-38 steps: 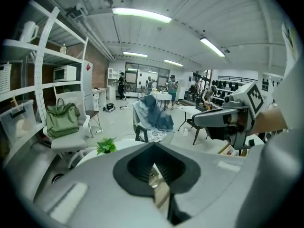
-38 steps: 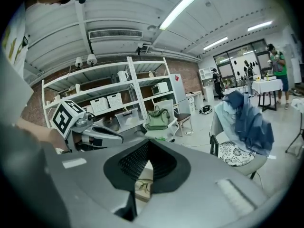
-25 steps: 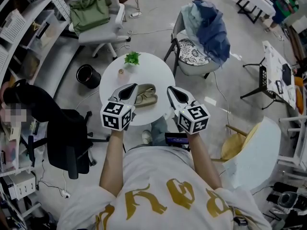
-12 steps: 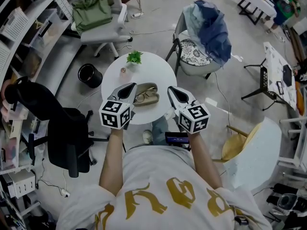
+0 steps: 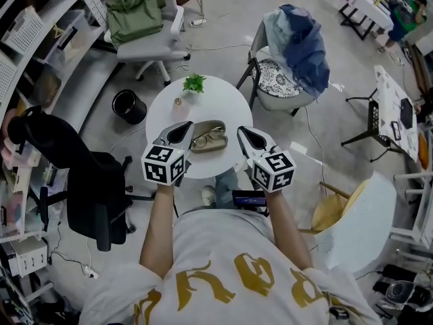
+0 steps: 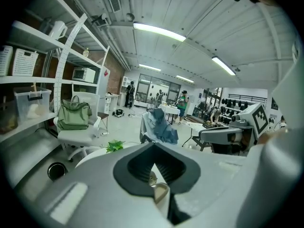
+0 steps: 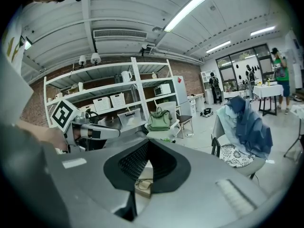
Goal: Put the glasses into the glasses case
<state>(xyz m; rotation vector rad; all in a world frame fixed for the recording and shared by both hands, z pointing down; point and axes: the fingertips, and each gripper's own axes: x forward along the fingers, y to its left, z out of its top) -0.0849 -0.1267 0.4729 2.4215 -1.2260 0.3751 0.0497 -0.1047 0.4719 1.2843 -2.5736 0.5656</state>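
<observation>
Glasses (image 5: 203, 140) lie in the open glasses case (image 5: 215, 128), which sits toward the 6 o'clock edge of the round white counter (image 5: 223, 100). Only the head view lays this out whole: the left hand-held gripper (image 5: 185, 124) hangs just at the case's 9 o'clock and the right hand-held gripper (image 5: 241, 130) at its 3 o'clock. Both point toward 12 o'clock, and neither touches the case. That view also shows a small potted plant (image 5: 195, 83) at the counter's 12 o'clock rim and a black bin (image 5: 126, 105) on the floor off its 9 o'clock side.

The 2 gripper views give what the head view cannot. Each looks along its own jaws, and on both tools the jaws meet at the tips with nothing clamped between them. Through the dark hollow behind the left tips a sliver of the case rim shows. Through the right one, a bit of wire frame on the case edge shows.

The left gripper view also takes in long ceiling lights (image 6: 159, 31), a green bag (image 6: 73, 115) on a grey chair at 9 o'clock, and the other tool's marker cube at 3 o'clock. The right gripper view shows white shelving (image 7: 109, 91) against a brick wall and a chair draped in blue cloth (image 7: 249, 122) at 3 o'clock.
</observation>
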